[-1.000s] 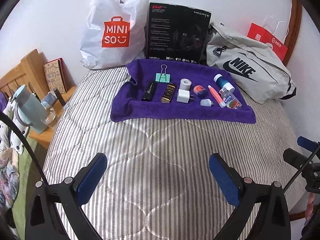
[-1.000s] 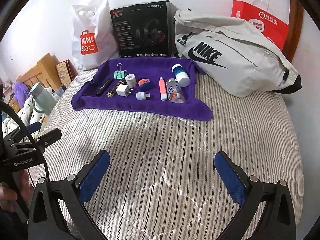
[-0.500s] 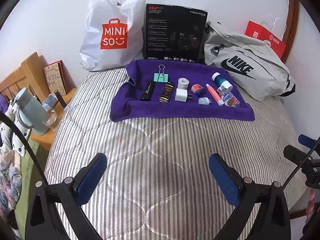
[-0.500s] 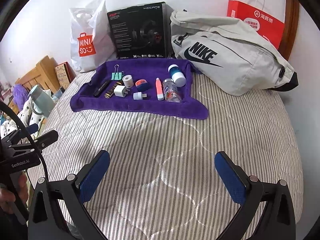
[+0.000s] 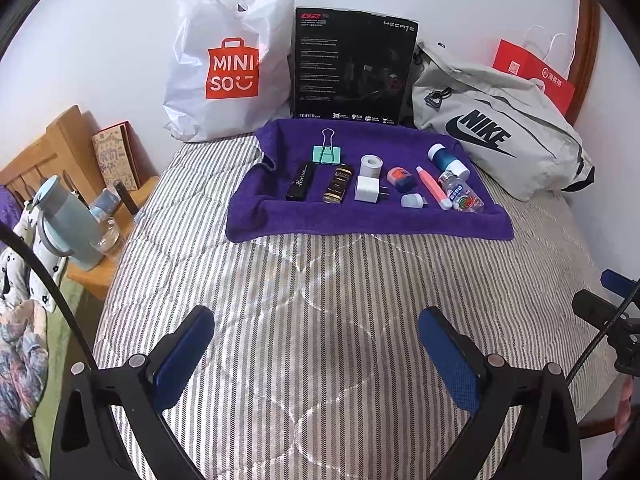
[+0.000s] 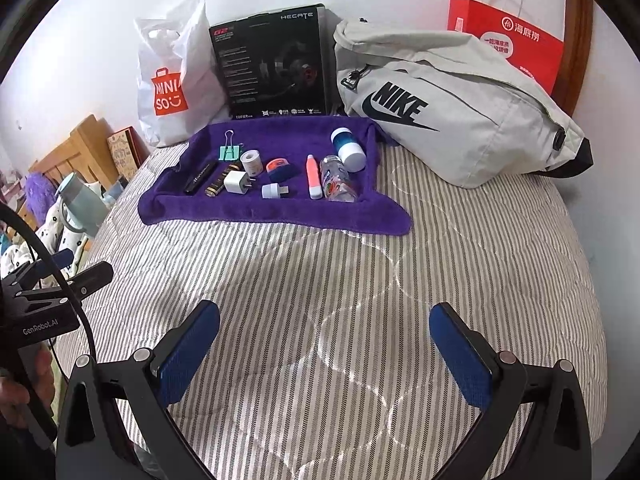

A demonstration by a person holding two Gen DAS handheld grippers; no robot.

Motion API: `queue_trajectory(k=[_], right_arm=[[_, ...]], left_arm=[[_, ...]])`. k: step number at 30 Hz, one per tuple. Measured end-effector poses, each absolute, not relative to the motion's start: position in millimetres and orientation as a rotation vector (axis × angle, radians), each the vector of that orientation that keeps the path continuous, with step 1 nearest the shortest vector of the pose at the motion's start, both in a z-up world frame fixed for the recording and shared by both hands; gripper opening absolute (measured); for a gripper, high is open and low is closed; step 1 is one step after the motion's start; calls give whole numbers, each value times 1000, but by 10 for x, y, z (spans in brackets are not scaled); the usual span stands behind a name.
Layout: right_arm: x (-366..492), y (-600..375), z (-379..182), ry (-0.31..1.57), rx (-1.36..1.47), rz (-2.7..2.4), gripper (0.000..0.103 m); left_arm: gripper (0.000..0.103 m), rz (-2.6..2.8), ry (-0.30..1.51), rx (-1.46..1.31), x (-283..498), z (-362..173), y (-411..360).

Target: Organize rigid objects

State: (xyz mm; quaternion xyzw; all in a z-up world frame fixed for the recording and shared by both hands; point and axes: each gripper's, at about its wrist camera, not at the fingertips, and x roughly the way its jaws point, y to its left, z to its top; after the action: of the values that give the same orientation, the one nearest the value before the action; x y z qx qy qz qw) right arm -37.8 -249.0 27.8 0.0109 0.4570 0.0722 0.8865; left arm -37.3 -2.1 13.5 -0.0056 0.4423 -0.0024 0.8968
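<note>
Pink tube (image 5: 433, 187) lies lengthwise on towel (image 5: 360, 220), cap nearest (both grippers' jaws released)

Left wrist view: low over the striped bed (image 5: 320, 300), facing 12 o'clock, well back.
Right wrist view: same, offset right.
Shared: purple towel (image 5: 360, 216) (image 6: 260, 208) at 12 o'clock.

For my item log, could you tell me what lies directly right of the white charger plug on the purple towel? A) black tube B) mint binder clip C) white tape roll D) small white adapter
D: the small white adapter lies just right of the white charger plug on the purple towel.
</note>
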Motion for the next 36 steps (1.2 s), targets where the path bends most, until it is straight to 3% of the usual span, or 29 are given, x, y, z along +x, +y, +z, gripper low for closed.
queue_trajectory(k=[36], right_arm=[[-395,-2506,285,952,6,146,103]], left_arm=[[103,11,907,8,-393,166,-16]])
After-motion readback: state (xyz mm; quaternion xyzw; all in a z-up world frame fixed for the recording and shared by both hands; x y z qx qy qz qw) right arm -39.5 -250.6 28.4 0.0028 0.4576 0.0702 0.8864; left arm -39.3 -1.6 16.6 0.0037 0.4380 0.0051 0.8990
